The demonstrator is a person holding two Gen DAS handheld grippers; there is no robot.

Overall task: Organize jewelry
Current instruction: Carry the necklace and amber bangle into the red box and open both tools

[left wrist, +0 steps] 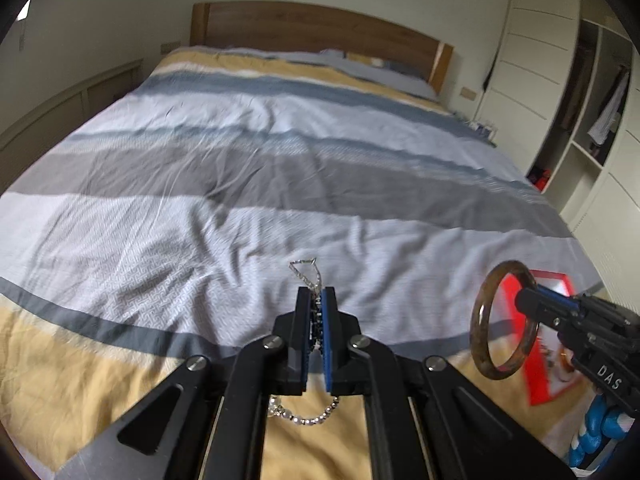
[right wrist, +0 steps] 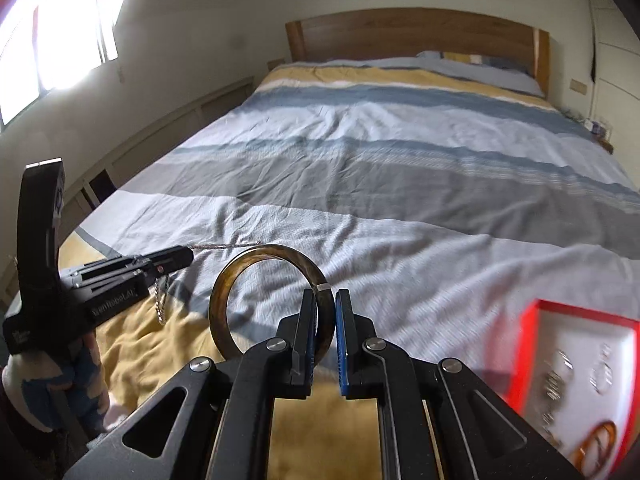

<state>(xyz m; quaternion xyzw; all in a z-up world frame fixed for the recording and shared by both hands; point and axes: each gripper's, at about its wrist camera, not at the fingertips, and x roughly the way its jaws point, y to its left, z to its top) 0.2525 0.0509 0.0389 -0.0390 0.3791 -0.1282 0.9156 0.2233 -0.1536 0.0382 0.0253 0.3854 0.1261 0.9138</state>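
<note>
My left gripper [left wrist: 317, 294] is shut on a thin silver chain necklace [left wrist: 306, 270]; one loop pokes out past the fingertips and the beaded end [left wrist: 304, 416] hangs below the jaws. The same chain [right wrist: 160, 304] dangles from the left gripper [right wrist: 188, 256] in the right wrist view. My right gripper [right wrist: 326, 296] is shut on a brown mottled bangle [right wrist: 240, 276], held upright above the bed; the bangle [left wrist: 486, 320] and the right gripper [left wrist: 522, 300] also show at the right of the left wrist view. A red jewelry box [right wrist: 528, 344] lies open on the bed to the right.
A striped grey, blue and yellow bedspread [left wrist: 280, 168] covers the bed, with a wooden headboard [left wrist: 312, 28] at the far end. The red box [left wrist: 536, 384] has a white inside with several rings and an orange bangle [right wrist: 596, 444]. White wardrobe shelves [left wrist: 560, 80] stand at right.
</note>
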